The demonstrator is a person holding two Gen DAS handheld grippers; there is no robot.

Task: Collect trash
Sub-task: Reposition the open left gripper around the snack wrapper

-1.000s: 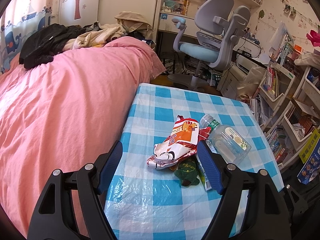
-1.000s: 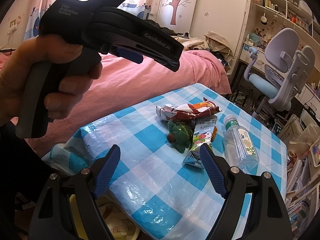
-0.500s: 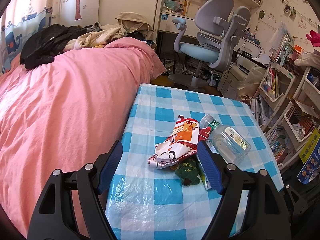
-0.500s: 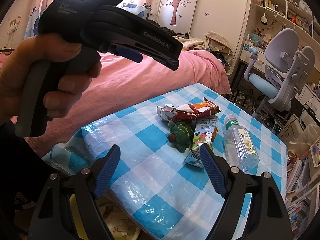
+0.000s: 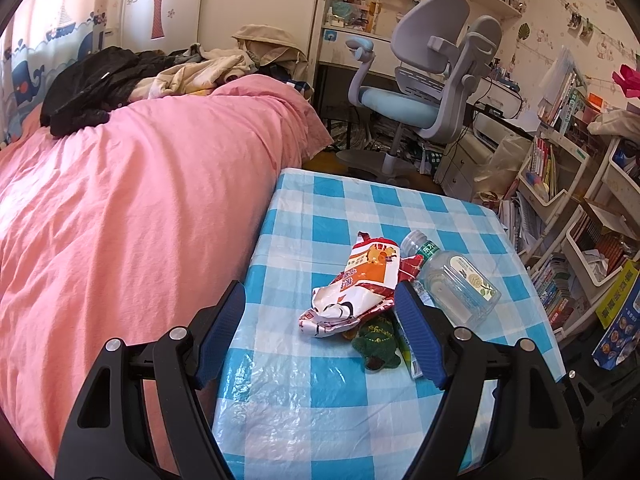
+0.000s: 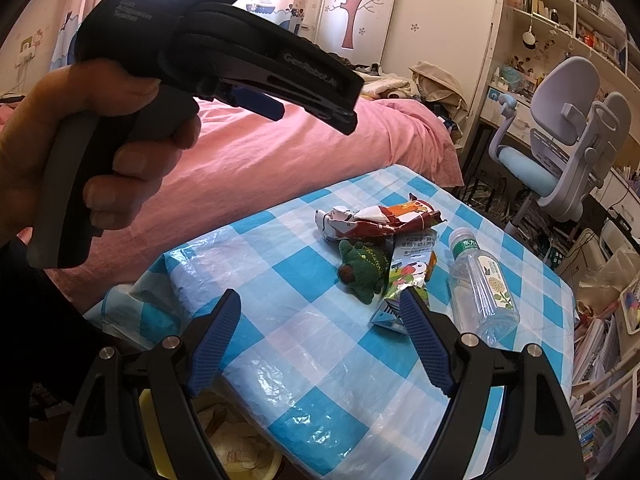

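Observation:
A crumpled red and white snack bag [image 5: 356, 284] [image 6: 376, 220] lies on the blue checked tablecloth [image 5: 328, 392] [image 6: 304, 344]. Beside it are a green plush toy [image 5: 378, 340] [image 6: 360, 266], a flat green drink carton [image 6: 404, 280] and a clear plastic bottle [image 5: 452, 280] [image 6: 482, 284] on its side. My left gripper [image 5: 320, 292] is open, above the table, with the snack bag between its fingers' line. My right gripper [image 6: 320, 294] is open and empty over the near table corner. The left gripper body and the hand holding it fill the right wrist view's upper left [image 6: 224, 56].
A pink bed [image 5: 120, 208] borders the table on the left. A yellow bin [image 6: 236, 448] with paper in it sits below the table's near edge. A grey and blue desk chair [image 5: 424, 92] and cluttered bookshelves [image 5: 568, 216] stand beyond and to the right.
The left gripper has drifted very slightly; the view barely shifts. The right gripper has not visibly moved. Both stay open.

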